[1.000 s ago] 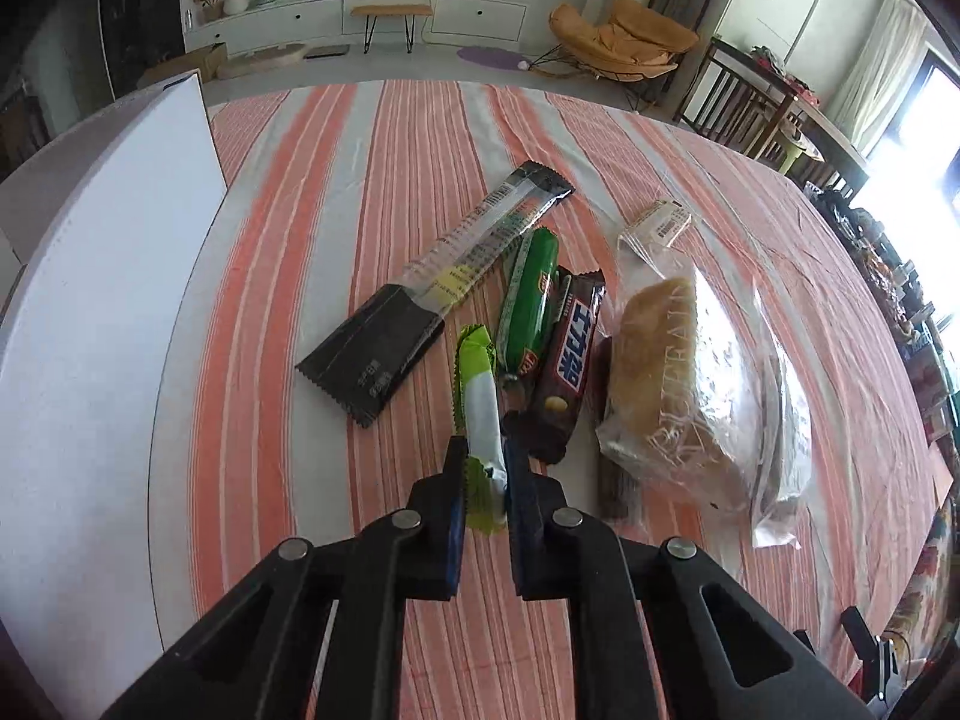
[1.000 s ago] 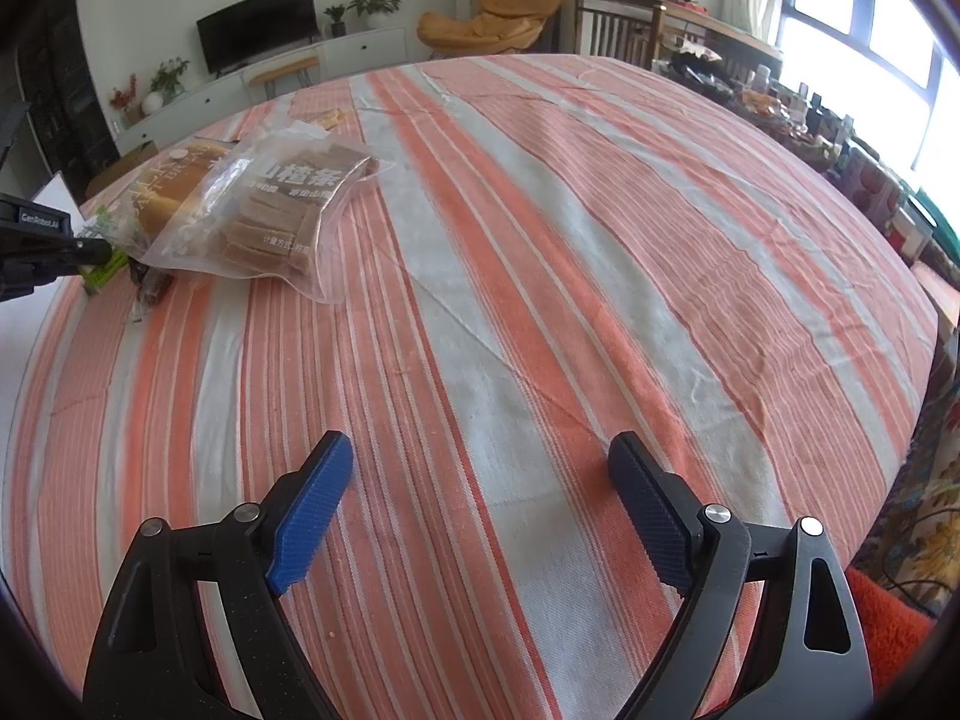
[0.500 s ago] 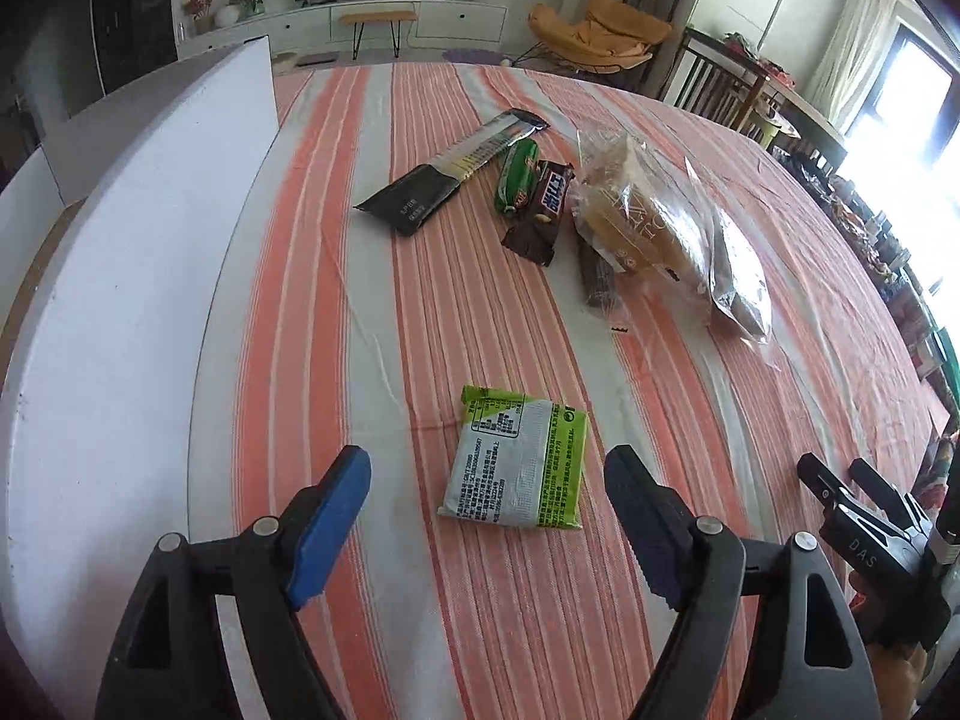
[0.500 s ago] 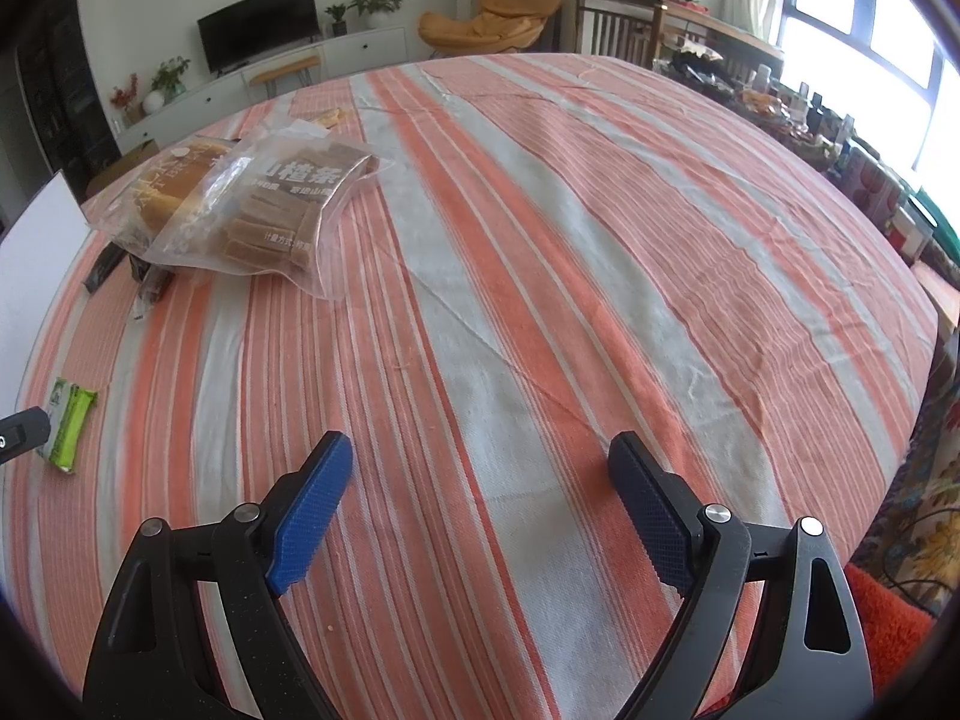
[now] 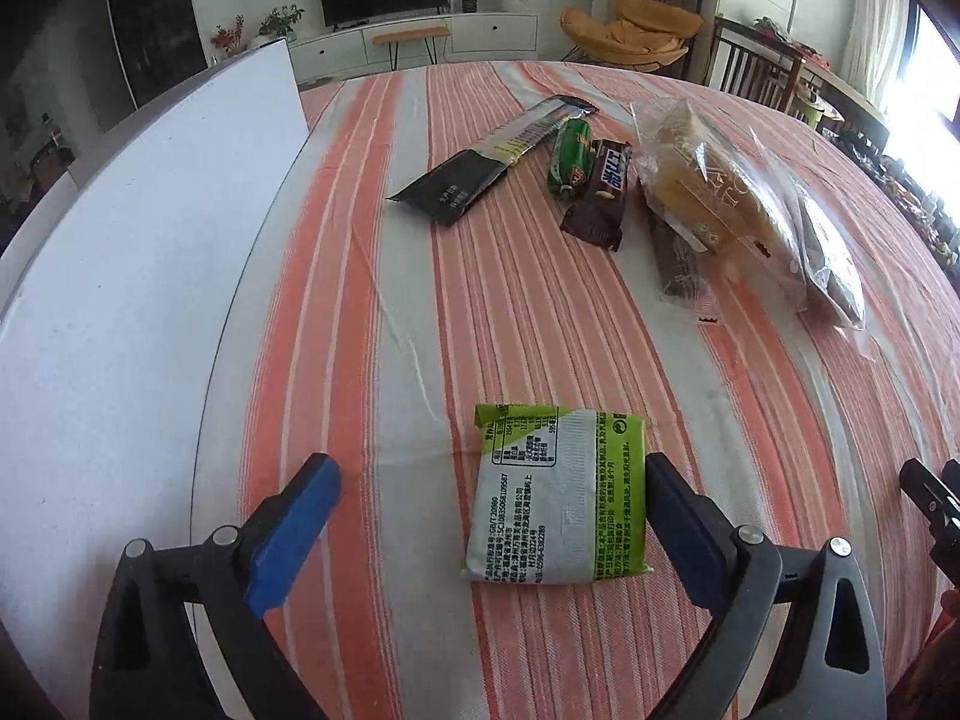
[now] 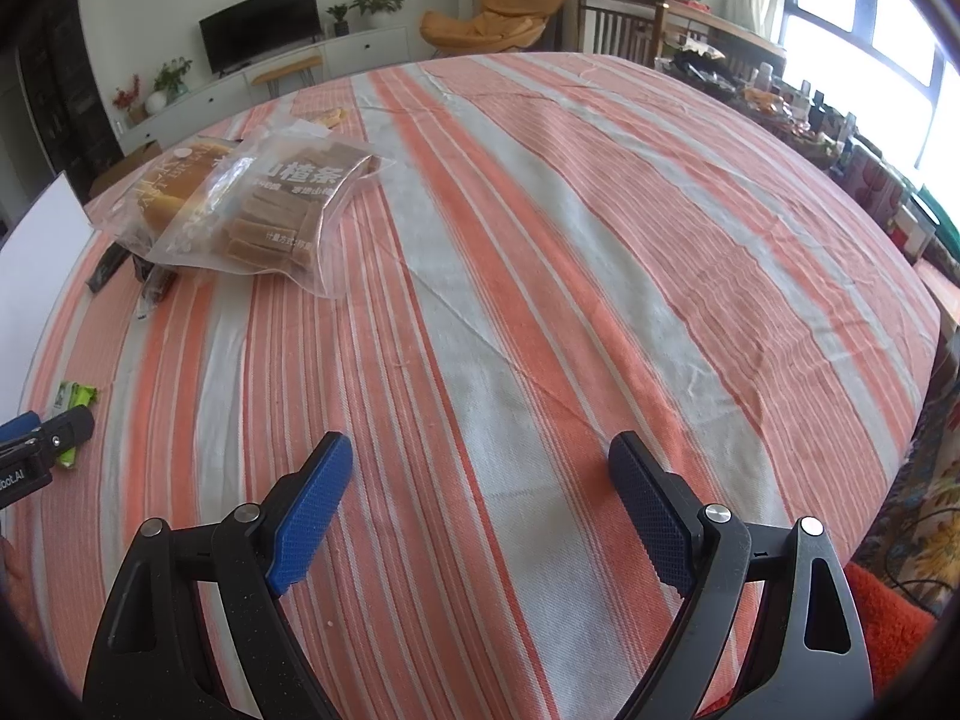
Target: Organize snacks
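A green and white snack packet (image 5: 561,495) lies flat on the striped tablecloth, between the fingers of my open left gripper (image 5: 489,489); its right edge is against the right finger. Farther back lie a long black packet (image 5: 492,162), a green bar (image 5: 570,159), a brown chocolate bar (image 5: 603,192) and a clear bread bag (image 5: 720,192). My right gripper (image 6: 480,495) is open and empty above bare cloth. In its view the green packet (image 6: 72,405) is at the far left beside the left gripper's tip, and two clear bags (image 6: 270,210) lie at the back left.
A white board (image 5: 120,300) lies along the table's left side. The round table's near edge runs just below both grippers. A chair and cluttered side table (image 6: 780,90) stand beyond the far right edge.
One second ago my left gripper was shut on the green packet near the snack pile. It carried it to the near side, opened, and the packet now lies flat. The right gripper has not moved.
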Demonstrator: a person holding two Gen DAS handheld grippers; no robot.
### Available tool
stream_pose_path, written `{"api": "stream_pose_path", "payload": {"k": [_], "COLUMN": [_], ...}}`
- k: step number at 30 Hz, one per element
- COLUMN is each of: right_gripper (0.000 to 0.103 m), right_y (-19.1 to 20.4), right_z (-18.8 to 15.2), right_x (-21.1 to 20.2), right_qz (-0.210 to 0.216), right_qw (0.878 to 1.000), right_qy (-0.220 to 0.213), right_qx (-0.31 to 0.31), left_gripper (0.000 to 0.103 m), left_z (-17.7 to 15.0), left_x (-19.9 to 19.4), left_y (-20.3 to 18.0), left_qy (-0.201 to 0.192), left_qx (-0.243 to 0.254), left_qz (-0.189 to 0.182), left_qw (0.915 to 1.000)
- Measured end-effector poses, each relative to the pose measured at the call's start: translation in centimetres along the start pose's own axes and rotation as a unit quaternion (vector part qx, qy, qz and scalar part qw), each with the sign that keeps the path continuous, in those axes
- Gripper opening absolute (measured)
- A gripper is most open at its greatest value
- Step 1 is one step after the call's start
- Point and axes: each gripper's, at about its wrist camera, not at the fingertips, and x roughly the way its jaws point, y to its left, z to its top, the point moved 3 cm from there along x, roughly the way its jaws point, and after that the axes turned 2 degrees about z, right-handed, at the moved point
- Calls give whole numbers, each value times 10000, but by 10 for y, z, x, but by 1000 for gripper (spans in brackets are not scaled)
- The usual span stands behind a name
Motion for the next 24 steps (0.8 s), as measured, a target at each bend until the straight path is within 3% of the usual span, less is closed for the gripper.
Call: {"api": "stream_pose_path", "payload": {"k": [5,8,11,14,18,21,24], "right_gripper": [90,90,90,90,90,90,76], "right_y": [-7,-27,-31,-4,46,80,78], "right_z": [1,6,28,73,121,123,118], "right_x": [-3,-9,-3,4,41,82,82], "right_qz": [248,1050,1778,2142,2063,1817,1746], "right_qw": [9994,9906,9723,9677,9718,9732,9777], "right_qy": [-67,-78,283,362,656,1287,1074], "right_qx": [222,876,1491,1279,938,578,446], "left_gripper": [103,103,103,103,103,103,103], "left_z": [-4,-6,-6,-6,-5,-5,-7], "left_x": [1,1,0,0,0,1,-2], "left_y": [5,4,4,4,5,5,4], "left_qy": [-200,-229,-229,-228,-228,-227,-228], "left_qx": [-60,-72,-76,-76,-77,-78,-82], "left_qz": [50,87,85,84,82,81,82], "left_qw": [9998,9997,9997,9997,9997,9997,9997]}}
